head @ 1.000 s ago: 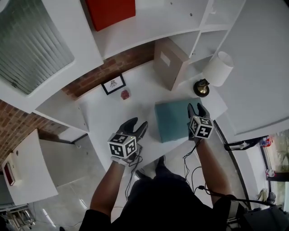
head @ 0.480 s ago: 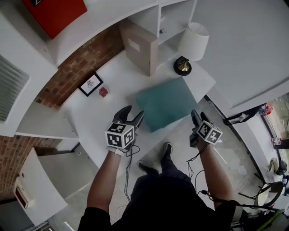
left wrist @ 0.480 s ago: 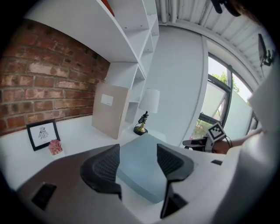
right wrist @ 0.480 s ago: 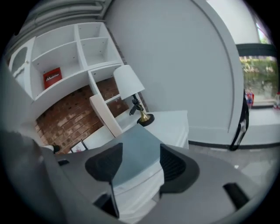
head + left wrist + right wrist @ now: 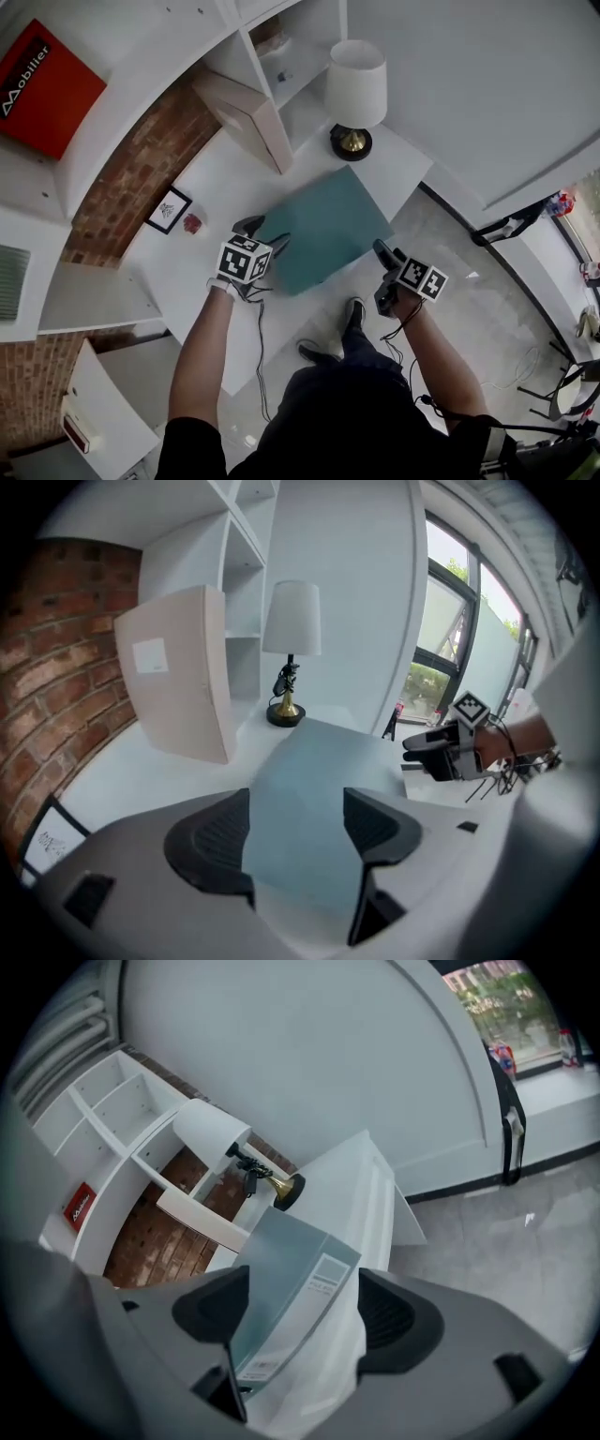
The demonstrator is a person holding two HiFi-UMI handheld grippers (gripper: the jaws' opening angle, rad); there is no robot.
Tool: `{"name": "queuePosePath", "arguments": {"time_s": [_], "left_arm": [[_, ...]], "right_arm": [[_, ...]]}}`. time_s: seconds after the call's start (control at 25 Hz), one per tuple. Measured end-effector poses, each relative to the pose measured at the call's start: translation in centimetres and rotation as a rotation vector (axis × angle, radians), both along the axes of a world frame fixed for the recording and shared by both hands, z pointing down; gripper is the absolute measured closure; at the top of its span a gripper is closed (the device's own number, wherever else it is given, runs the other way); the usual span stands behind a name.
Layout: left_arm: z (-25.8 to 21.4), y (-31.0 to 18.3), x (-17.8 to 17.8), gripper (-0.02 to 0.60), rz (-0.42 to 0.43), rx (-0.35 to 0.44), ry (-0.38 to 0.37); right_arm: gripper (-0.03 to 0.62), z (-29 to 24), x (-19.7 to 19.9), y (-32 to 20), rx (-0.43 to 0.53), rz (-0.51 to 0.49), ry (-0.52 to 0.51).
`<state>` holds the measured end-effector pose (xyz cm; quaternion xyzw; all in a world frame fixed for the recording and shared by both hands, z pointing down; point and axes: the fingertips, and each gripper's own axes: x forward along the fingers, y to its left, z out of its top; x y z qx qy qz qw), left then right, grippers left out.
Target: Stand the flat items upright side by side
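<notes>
White shelving and a brick wall close in a white table (image 5: pixel 225 178). Over it the left tongs (image 5: pixel 261 232) have just been opening and stand wide apart. The near corner of a flat teal rectangular file box (image 5: pixel 323 230) lies between them, with neither pad pressing it. The right tongs (image 5: pixel 382 251) have also just been opening wide and hold nothing. They hang off the table's edge just beside the teal box's labelled spine.

The teal box lies flat, its long axis running from the left tongs toward a white-shaded lamp on a brass foot (image 5: pixel 354 94), which stands just past its far corner. Left of that corner a tall beige flat box (image 5: pixel 246 117) stands upright against the shelving.

I judge the left tongs nearer a grip. Tipping the teal box up beside the beige one must clear the lamp.
</notes>
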<state>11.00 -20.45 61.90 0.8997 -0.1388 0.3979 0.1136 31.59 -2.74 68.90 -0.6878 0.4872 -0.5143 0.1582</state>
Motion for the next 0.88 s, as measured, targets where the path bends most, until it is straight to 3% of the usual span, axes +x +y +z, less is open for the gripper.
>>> {"name": "queuePosePath", "arguments": {"time_s": [0.12,0.36,0.52,0.64,0.76,0.88], "left_arm": [[1.2,-1.1,3.3,0.287,0.047,-0.087,-0.026],[4.6,-4.3,9.7,0.284,0.154,-0.066,-0.151],[6.8,-5.0,12.9,0.268,0.199,-0.156,-0.189],[8.5,-5.6,13.8,0.267,0.213,-0.228,-0.233],[9.2,-5.6,13.9,0.268,0.175,-0.337,-0.213],[9.1,-5.2,13.5,0.27,0.167,-0.38,-0.196]], "right_arm": [[0.235,1.0,-0.2,-0.5,-0.013,-0.011,-0.065],[0.235,1.9,-0.8,-1.7,-0.025,-0.063,-0.143],[0.234,2.5,-0.7,-2.4,-0.038,-0.097,-0.176],[0.233,3.3,-0.4,-3.1,-0.055,-0.116,-0.179],[0.238,4.1,0.1,-3.5,-0.075,-0.118,-0.182],[0.246,4.3,0.4,-3.8,-0.077,-0.134,-0.192]]}}
